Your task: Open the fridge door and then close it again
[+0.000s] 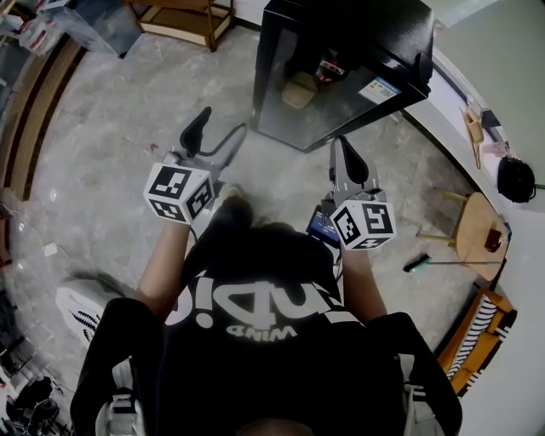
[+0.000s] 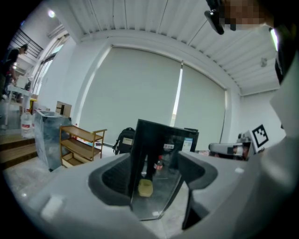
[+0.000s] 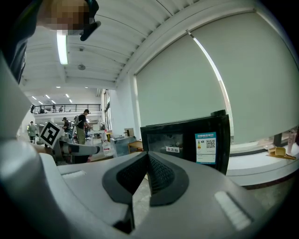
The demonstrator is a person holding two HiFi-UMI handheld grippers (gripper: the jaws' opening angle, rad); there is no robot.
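Note:
A small black fridge (image 1: 341, 34) stands on the floor ahead of me, and its glass door (image 1: 328, 106) looks flush with the body. Behind the glass are a red-labelled bottle (image 1: 328, 68) and a yellow block (image 1: 298, 89). My left gripper (image 1: 223, 123) is open with nothing between its fingers, a short way from the door's left lower corner. In the left gripper view the fridge (image 2: 161, 140) shows through the gap of the left gripper (image 2: 154, 175). My right gripper (image 1: 342, 143) is shut and empty, just short of the door's lower edge. The right gripper view shows the right gripper (image 3: 148, 156) below the fridge (image 3: 187, 142).
A wooden shelf unit (image 1: 183, 17) stands at the back left. To the right are a round wooden stool (image 1: 477, 226), a black backpack (image 1: 515, 179), a white ledge (image 1: 451, 94) and a green-handled tool (image 1: 417, 264) on the floor. People stand far off in the right gripper view (image 3: 84, 126).

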